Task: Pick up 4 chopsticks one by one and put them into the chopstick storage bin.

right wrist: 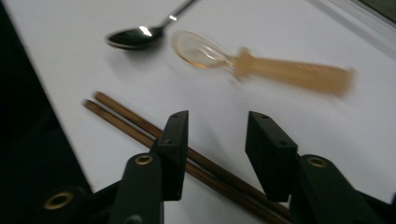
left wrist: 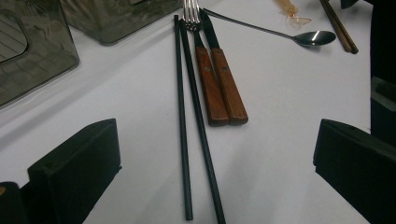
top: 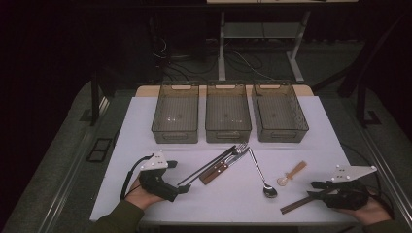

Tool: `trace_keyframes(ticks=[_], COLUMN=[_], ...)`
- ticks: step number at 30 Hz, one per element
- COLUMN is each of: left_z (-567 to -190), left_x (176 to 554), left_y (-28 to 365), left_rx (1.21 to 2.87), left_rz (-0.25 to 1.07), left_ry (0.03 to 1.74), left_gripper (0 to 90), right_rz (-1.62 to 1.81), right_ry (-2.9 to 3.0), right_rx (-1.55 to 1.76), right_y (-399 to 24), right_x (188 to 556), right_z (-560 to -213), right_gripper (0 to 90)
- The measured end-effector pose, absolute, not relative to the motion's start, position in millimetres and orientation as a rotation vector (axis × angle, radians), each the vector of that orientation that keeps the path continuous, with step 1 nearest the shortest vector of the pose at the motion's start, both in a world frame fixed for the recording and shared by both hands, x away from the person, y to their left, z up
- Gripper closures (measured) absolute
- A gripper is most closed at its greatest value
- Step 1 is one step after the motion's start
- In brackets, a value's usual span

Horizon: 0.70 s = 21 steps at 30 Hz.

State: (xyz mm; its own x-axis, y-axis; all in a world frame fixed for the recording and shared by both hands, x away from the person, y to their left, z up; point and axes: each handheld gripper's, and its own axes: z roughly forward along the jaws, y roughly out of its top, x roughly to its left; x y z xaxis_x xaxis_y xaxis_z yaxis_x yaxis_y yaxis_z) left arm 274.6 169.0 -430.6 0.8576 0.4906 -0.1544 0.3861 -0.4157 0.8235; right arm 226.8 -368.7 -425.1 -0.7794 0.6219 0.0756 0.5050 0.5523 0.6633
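Down at the lower right of the high view, the right gripper [top: 318,190] is sitting right at the brown chopsticks [top: 297,203], which are lying flat on the white table [top: 145,126] as a tight pair, long axis running diagonally from the lower middle of the frame up toward the right edge. In the right gripper view the jaws are standing partly open with the pair passing under the gap, the sticks running from the upper left tips down to the lower right (the pads aren't pressing on anything, so nothing's being gripped). Just beyond them the clear amber plastic spoon [right wrist: 261,65] is lying bowl toward the left, with the metal spoon [right wrist: 137,36] near it. Over at the lower left of the high view, the left gripper [top: 183,187] is resting with its jaws spread wide and nothing between the pads; in its own view the black chopsticks [left wrist: 194,135] are running straight away up the frame, just beside the two wooden-handled utensils [left wrist: 219,86]. Three grey bins [top: 227,112] are lined up across the upper middle.
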Motion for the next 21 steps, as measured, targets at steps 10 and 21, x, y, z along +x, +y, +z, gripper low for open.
trace_keyframes(ticks=[10, 21], left_z=[-431.0, -431.3], left_x=[274.1, 274.3], left_y=[168.2, 168.1], left_rx=[2.053, 2.052], left_rz=[0.131, 0.128], left_ry=[0.643, 0.647], left_gripper=[0.0, 0.0], right_rz=[1.069, 0.99], right_ry=[2.782, 2.866], right_rx=[0.72, 0.573], right_y=[-328.4, -312.1], right_x=[225.4, 223.2], right_z=[-431.1, -440.6], right_gripper=[54.1, 54.4])
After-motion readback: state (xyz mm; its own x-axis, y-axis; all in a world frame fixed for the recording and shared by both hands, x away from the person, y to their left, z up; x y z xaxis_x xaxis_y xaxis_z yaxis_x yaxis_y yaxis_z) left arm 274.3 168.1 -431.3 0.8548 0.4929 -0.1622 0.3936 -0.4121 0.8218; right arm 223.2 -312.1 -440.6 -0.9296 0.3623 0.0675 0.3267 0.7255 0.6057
